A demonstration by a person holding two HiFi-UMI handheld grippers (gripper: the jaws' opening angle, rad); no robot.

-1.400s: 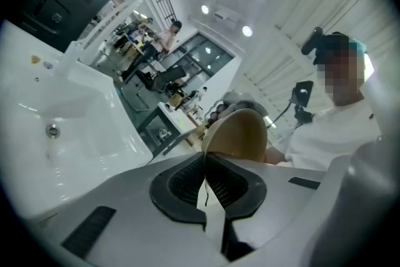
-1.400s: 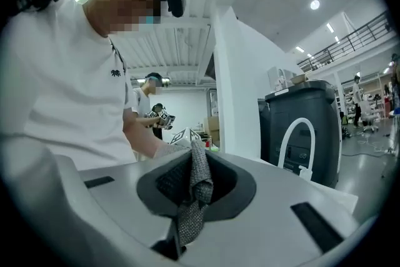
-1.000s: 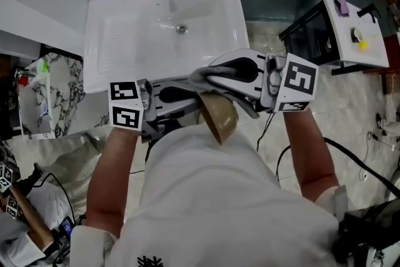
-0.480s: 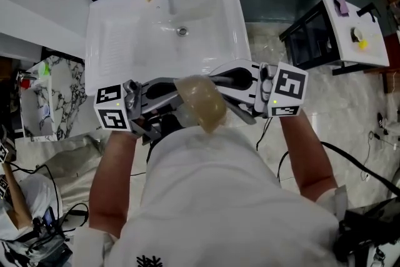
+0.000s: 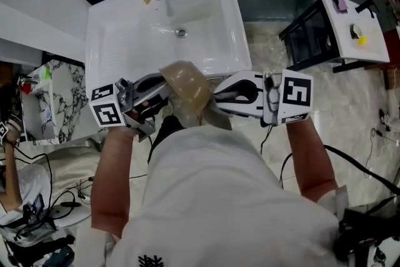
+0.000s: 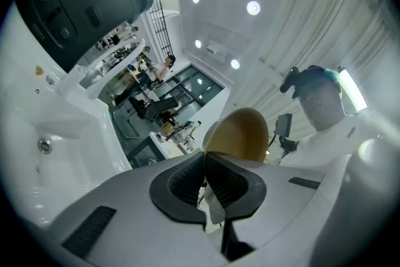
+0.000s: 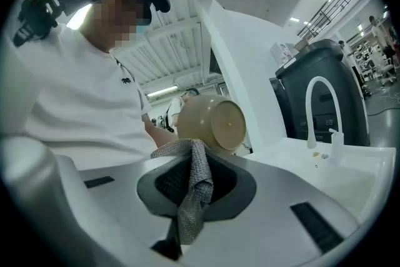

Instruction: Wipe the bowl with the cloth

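Left gripper [image 6: 204, 162] is clenched on the bowl [image 6: 240, 134] rim, the bowl up in the air just past its jaws; right gripper [image 7: 195, 159] pinches the cloth [image 7: 190, 203], bowl just ahead. I'd worry a hard wipe twists that thin-rim hold loose

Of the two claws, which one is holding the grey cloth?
The right claw, with the grey cloth pinched between its jaws; the left claw grips the tan bowl by its rim instead.
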